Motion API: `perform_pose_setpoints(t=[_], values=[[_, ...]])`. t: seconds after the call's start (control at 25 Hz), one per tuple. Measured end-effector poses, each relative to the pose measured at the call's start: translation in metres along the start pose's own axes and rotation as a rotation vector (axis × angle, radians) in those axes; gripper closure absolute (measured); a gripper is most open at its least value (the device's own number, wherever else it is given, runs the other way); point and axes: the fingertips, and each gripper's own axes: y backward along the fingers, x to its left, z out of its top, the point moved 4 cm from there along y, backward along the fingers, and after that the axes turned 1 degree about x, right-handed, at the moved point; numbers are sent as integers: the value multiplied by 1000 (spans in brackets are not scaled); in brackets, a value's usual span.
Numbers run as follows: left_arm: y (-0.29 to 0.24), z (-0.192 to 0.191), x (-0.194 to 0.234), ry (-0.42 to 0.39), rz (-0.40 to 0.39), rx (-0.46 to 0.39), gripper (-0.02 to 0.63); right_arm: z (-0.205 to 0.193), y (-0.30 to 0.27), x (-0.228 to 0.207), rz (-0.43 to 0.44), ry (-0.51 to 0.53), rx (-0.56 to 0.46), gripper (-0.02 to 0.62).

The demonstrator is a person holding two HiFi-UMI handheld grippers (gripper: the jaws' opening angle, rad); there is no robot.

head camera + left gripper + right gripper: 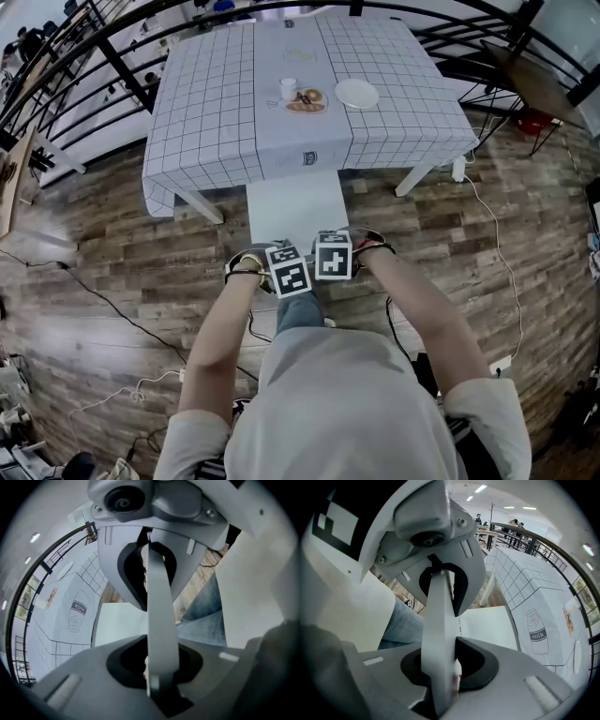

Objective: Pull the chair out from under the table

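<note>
The white chair's seat (pixel 295 208) sticks out from under the table (pixel 234 122), which wears a checked cloth. My left gripper (pixel 286 274) and right gripper (pixel 333 258) sit side by side at the chair's near edge, pointing steeply down. In the left gripper view, the chair's pale backrest rail (pixel 160 597) runs between the jaws of the left gripper (pixel 157 625), which are shut on it, with the seat (pixel 119 623) beyond. The right gripper (pixel 440 625) grips the same rail (pixel 438 602) above the seat (pixel 490 625).
On the table stand a white plate (pixel 356 93), a cup (pixel 288 89) and a pastry dish (pixel 307 101). Cables (pixel 112 309) trail over the wood floor on both sides. A black railing (pixel 112 56) curves behind the table. The person's jeans (pixel 206 620) are close behind the chair.
</note>
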Motion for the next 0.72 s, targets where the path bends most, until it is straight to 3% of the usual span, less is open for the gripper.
perform_pose_setpoints(t=[0.72], values=[[4, 0, -42, -4, -16, -2, 529, 1, 0, 43, 7, -20, -2, 520]])
